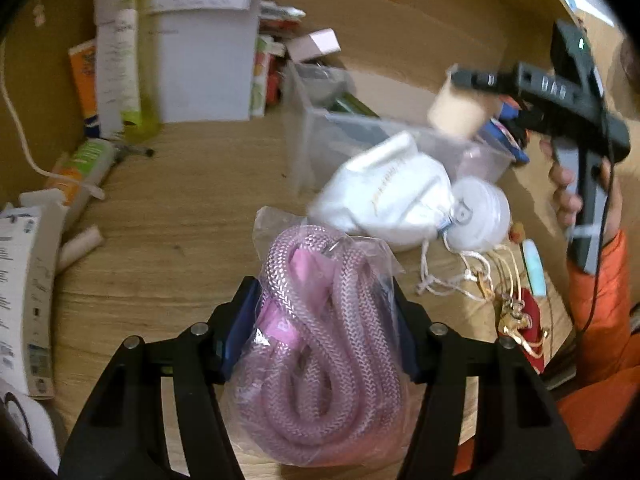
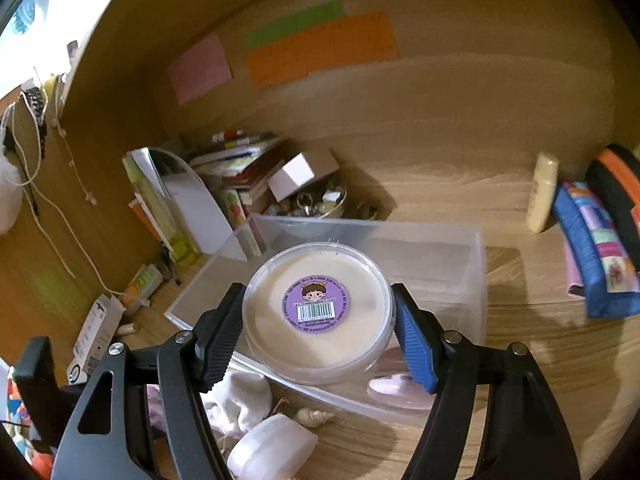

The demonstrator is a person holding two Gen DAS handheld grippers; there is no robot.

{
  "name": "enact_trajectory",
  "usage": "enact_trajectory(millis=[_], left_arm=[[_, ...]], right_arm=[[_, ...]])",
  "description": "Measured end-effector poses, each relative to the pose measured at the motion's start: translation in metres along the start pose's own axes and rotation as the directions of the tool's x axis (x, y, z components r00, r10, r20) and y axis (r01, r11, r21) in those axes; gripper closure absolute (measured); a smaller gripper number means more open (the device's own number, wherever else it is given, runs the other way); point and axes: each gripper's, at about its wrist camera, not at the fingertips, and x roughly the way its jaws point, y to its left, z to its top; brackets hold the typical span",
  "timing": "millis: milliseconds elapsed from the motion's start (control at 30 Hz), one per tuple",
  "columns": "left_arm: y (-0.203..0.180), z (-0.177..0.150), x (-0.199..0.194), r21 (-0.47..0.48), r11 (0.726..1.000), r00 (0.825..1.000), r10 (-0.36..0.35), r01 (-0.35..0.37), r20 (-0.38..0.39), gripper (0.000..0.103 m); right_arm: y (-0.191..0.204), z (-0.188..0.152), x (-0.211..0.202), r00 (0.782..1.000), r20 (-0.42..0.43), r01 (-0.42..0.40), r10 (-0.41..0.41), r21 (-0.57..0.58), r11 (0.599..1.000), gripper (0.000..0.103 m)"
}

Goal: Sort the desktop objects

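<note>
Pink braided rope (image 1: 320, 340) in a clear plastic bag, pinched between the left gripper (image 1: 324, 332) pads, low over the wooden desk (image 1: 168, 220). Inside the bag a pink label, only a letter like "B" showing, rest unreadable.

Round cream-filled tub (image 2: 318, 312) clamped at its sides by the right gripper (image 2: 320, 332), held above the clear plastic bin (image 2: 460, 272). On the lid a purple sticker with a cartoon face and a barcode; ring of small print too fine to read.

White pouch (image 1: 384, 196) beside the bin, gold lettering blurred, perhaps a brand name. White round case (image 1: 480, 216) touching it, cords (image 1: 464, 276) tangled below.

Seen from the left wrist: right gripper raised sideways over the bin, handle in a hand (image 1: 568, 192), orange sleeve (image 1: 600, 300) partly cut off at the edge. Coloured notes (image 2: 320, 46) on the back panel, writing illegible.
</note>
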Motion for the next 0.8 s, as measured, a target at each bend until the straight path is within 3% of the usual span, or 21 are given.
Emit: enact_trajectory(millis=[167,367,800], left_arm=[[0.010,0.019,-0.009,-0.033,0.999,0.998,0.031,-0.029,0.063,0.043],[0.017,0.048,-0.003,-0.085,0.996,0.992,0.032,-0.022,0.122,0.043],[-0.010,0.115,0.018,-0.044,0.997,0.977,-0.047,0.058,0.210,0.043]], right_arm=[[0.000,-0.006,0.013,0.999,-0.034,-0.007,0.006,-0.006,1.000,0.035],[0.001,-0.012,0.017,0.998,-0.046,0.042,-0.044,-0.051,0.998,0.035],[-0.001,-0.020,0.019,0.997,-0.065,0.046,-0.050,-0.057,0.997,0.035]])
